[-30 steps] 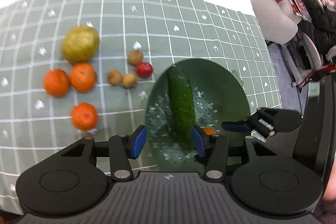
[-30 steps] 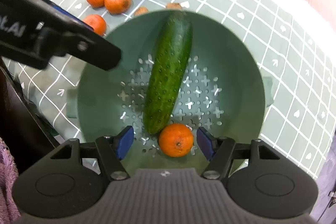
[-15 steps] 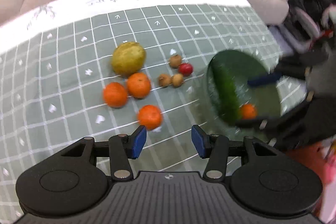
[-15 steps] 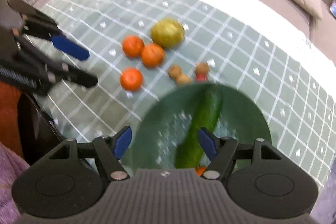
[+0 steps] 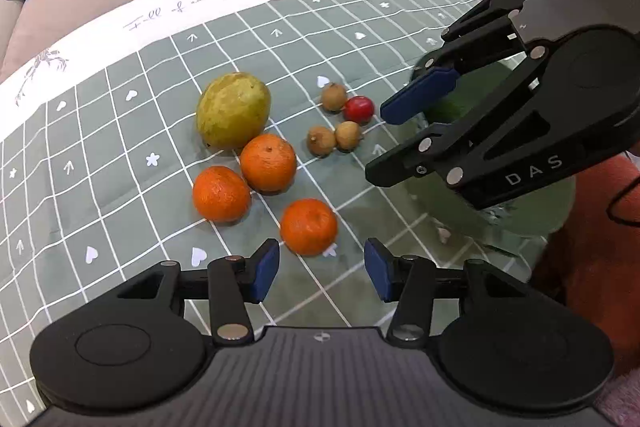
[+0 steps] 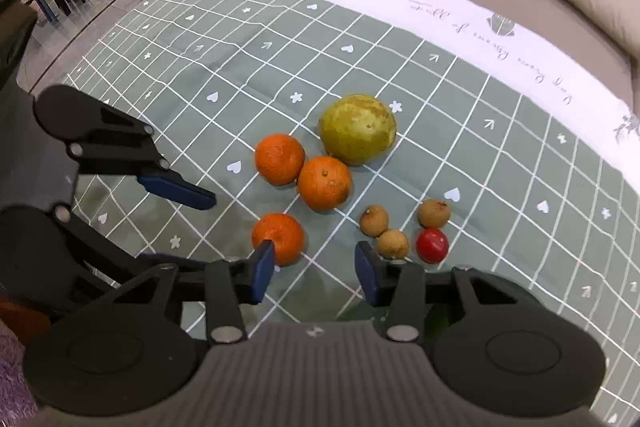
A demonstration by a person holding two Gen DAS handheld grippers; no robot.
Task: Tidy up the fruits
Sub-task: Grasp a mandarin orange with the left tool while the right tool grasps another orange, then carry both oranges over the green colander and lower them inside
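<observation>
the left gripper [image 5: 318,269] hovered above the cloth [image 5: 120,155] with its jaws partly apart and nothing between the pads; the nearest orange [image 5: 308,226] lay just beyond its tips, untouched. the right gripper [image 6: 314,273] also held nothing; its jaws had just been closing and stood at a moderate gap over bare cloth, one pad in front of that same orange, the other in front of a brown fruit [image 6: 393,243], contact with neither evident.

the fruit lay loose toward the middle of the cloth: a pear [image 5: 233,109] nearest the white border, two oranges [image 5: 268,163] touching each other just before it, the third apart nearer the front edge. three small brown fruits and a red one [image 5: 359,109] clustered beside them. the green bowl [image 5: 532,215] sat at the cloth's right edge, largely hidden behind the right gripper.
</observation>
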